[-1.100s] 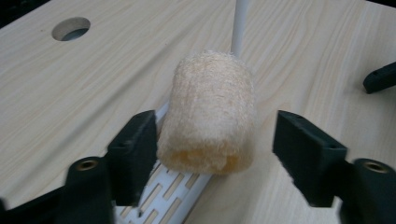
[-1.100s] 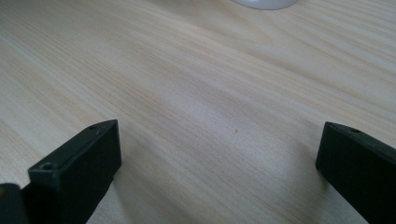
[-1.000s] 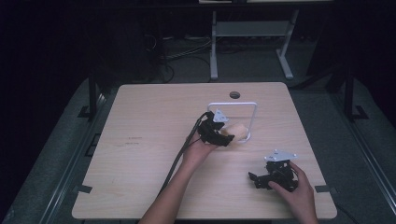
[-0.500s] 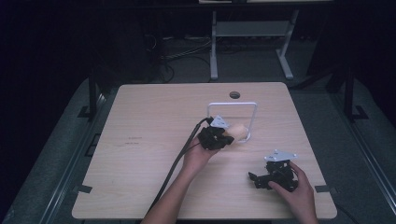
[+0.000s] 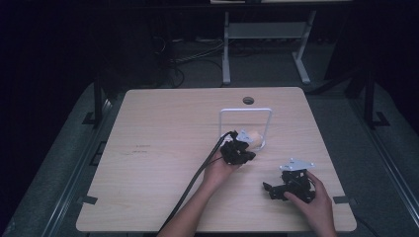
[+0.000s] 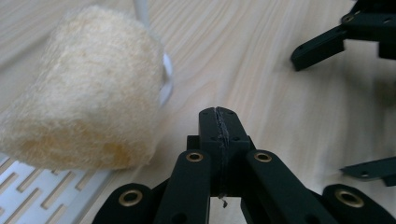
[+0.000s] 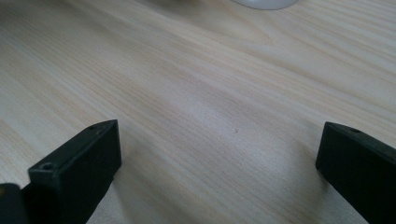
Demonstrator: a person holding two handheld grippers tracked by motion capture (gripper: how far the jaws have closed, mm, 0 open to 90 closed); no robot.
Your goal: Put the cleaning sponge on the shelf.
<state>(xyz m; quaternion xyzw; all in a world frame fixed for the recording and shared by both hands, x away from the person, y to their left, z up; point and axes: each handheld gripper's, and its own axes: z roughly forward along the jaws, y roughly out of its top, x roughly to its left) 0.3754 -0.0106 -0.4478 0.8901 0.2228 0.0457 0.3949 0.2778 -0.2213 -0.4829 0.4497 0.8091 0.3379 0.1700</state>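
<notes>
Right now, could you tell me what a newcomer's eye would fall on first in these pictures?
Probably the fluffy cream roll, lying beside the white wire stand near the table's middle. Next, the left gripper, jaws shut, just beside that roll, and the right gripper, jaws wide open, resting nearer the front right.

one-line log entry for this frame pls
left gripper: shut, empty, beside fuzzy cream roll | right gripper: open, empty, low over table | roll by white rack
</notes>
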